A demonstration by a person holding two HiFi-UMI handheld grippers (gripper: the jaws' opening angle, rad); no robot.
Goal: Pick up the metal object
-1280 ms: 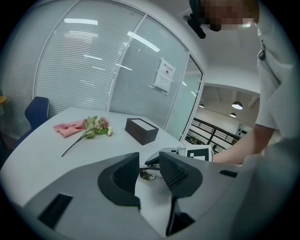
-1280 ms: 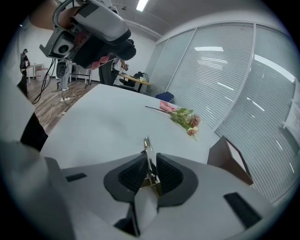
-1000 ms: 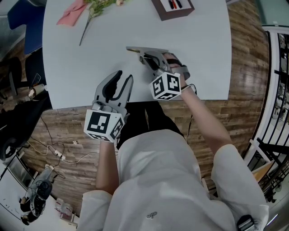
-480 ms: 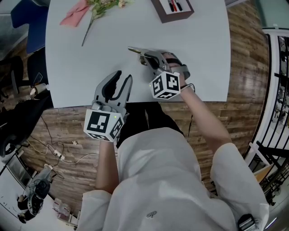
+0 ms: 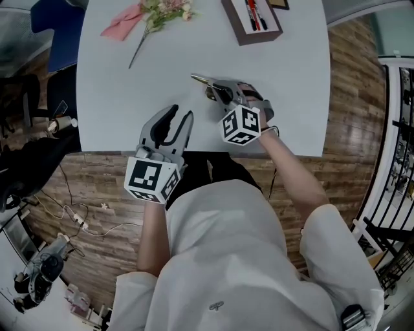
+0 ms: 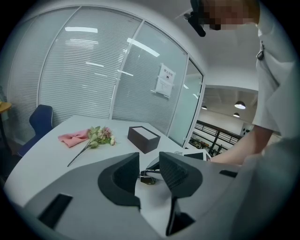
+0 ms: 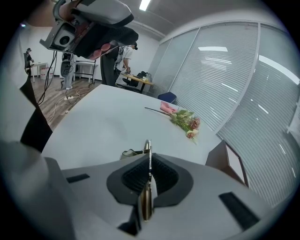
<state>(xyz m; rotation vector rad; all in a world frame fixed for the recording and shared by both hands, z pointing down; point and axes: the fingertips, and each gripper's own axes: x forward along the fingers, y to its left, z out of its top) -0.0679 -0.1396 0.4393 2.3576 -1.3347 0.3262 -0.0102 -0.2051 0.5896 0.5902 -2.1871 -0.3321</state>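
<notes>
The metal object (image 5: 206,82) is a thin flat piece with a brassy tint, lying on the white table (image 5: 123,90) just past my right gripper (image 5: 222,92). In the right gripper view its edge (image 7: 147,154) stands upright between the ribbed pads, and the right gripper (image 7: 148,171) is closing its last bit tight onto it. I cannot tell whether it is off the table. My left gripper (image 5: 174,121) hangs open over the near table edge with nothing between its fingers. In the left gripper view the metal object (image 6: 149,178) shows through the gap of the left gripper (image 6: 149,163).
At the table's far side lie a pink cloth (image 5: 121,28), a flower sprig (image 5: 162,13) and a dark box (image 5: 251,21) holding pens. The near table edge (image 5: 207,152) runs under my wrists. Wood floor with cables (image 5: 84,223) lies to the left.
The right gripper's jaws have closed onto the metal object. The left gripper has stayed where it was, open.
</notes>
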